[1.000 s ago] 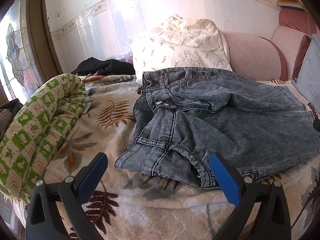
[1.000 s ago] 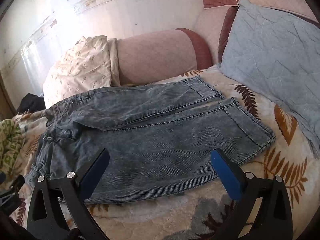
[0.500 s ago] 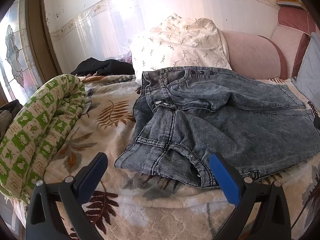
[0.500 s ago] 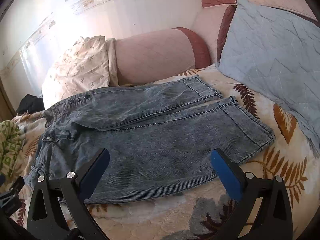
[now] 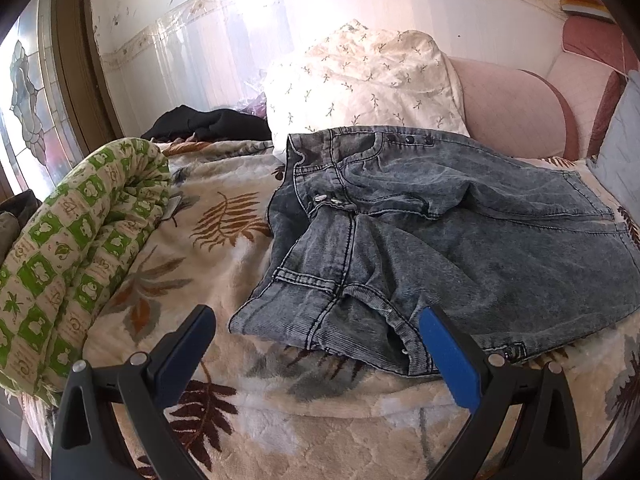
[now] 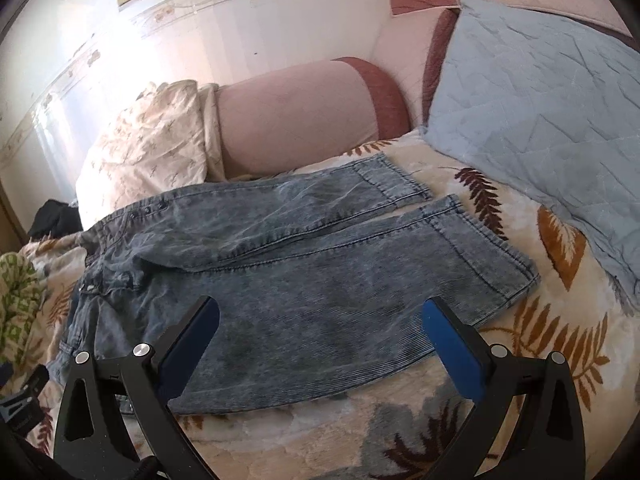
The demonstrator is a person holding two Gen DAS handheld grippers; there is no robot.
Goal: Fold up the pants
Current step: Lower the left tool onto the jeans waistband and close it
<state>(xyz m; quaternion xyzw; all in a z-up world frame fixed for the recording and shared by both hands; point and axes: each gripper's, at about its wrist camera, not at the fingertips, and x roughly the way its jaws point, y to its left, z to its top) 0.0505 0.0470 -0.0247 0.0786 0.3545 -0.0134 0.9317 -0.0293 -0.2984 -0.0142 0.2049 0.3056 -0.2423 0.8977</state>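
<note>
Grey-blue acid-wash jeans (image 5: pixel 460 240) lie spread on a leaf-patterned blanket (image 5: pixel 208 240), waistband to the left, both legs running right. In the right wrist view the jeans (image 6: pixel 320 280) show their two leg hems side by side near the blue pillow. My left gripper (image 5: pixel 320 344) hovers open just in front of the rumpled waistband corner, holding nothing. My right gripper (image 6: pixel 320 340) is open above the near leg, its blue pads wide apart and empty.
A rolled green-and-cream quilt (image 5: pixel 68 248) lies along the left. A floral pillow (image 5: pixel 360 84) and dark clothes (image 5: pixel 208 124) sit behind the waistband. A pink bolster (image 6: pixel 296 116) and a blue quilted pillow (image 6: pixel 540 120) border the far and right sides.
Both views have shifted only slightly; the right gripper drifted a little over the near leg. The jeans lie as before and both grippers stay open.
</note>
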